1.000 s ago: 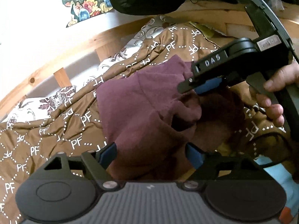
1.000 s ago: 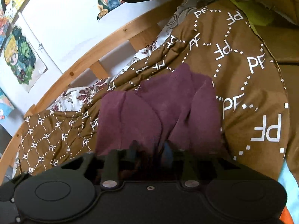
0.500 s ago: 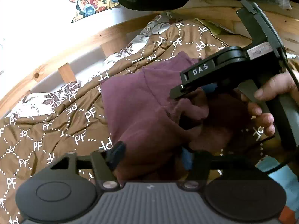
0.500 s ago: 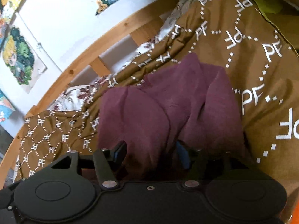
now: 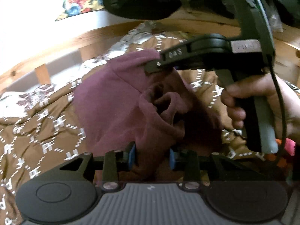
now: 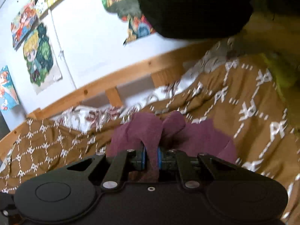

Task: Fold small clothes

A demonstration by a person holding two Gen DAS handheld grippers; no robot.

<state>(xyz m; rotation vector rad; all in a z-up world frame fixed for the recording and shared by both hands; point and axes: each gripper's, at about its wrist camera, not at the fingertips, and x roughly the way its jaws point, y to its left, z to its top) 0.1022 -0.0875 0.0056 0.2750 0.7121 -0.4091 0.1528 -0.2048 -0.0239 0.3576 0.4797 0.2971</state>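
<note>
A: Item one — maroon garment (image 5: pixel 116 101). Location?

B: Bunched on the brown quilt with white "PF" lettering (image 5: pixel 37 131), which covers a bed with a wooden rail (image 6: pixel 97 88). Part of the cloth is lifted off the quilt.

A: Item two — right gripper (image 6: pixel 151 158). State?

B: Its jaws have just been closing, and the blue pads (image 6: pixel 143 157) now pinch a fold of the maroon garment, which stands up between them. In the left wrist view the same tool reaches in from the right, tip buried in the cloth's upper edge, a hand (image 5: pixel 249 101) wrapped round its handle.

A: Item three — left gripper (image 5: pixel 152 157)?

B: Jaws have also just been closing, with a bundle of the garment between them. The cloth fills the gap and meets both blue pads — counted as gripping.

A: Background?

B: White wall with cartoon posters (image 6: pixel 40 56), white floral bedding (image 6: pixel 90 116) beyond the quilt, a dark fabric mass (image 6: pixel 196 7) overhead.
</note>
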